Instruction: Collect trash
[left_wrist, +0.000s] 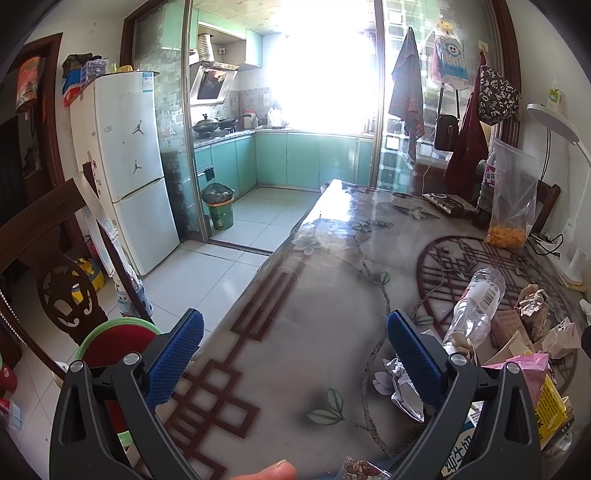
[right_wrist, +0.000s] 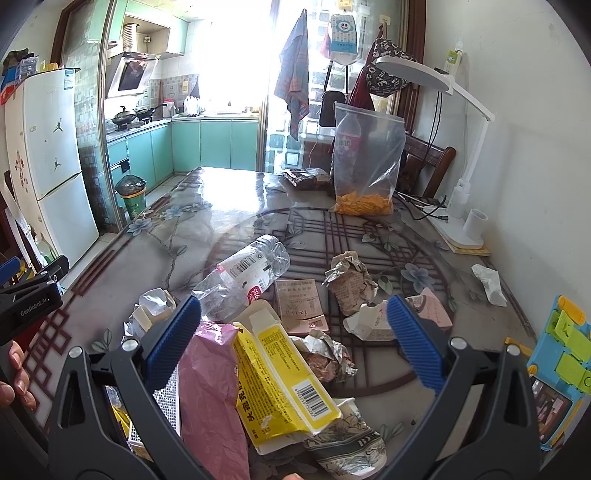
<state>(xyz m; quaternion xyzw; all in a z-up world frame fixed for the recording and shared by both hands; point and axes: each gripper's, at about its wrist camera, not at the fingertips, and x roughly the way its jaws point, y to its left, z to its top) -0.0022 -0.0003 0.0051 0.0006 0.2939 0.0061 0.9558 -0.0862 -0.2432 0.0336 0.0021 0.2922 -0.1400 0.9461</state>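
The trash lies on the table (right_wrist: 229, 206) – a yellow box (right_wrist: 284, 380) and a pink wrapper (right_wrist: 210, 387) between the apart fingers of the right tongs (right_wrist: 295, 339), a clear bottle (right_wrist: 243, 273) just beyond them. The left tongs (left_wrist: 295, 354) also stand apart, over bare table, with crumpled foil (left_wrist: 402, 387) just beside the right finger.

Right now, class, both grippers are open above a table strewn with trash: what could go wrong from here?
1. The crushed plastic bottle lies on its side on the glossy table; a glancing grip may roll it away.
2. The yellow carton overlaps the pink wrapper, so the right gripper may snag both.
3. The left gripper hovers near the table edge; nudged foil could fall.
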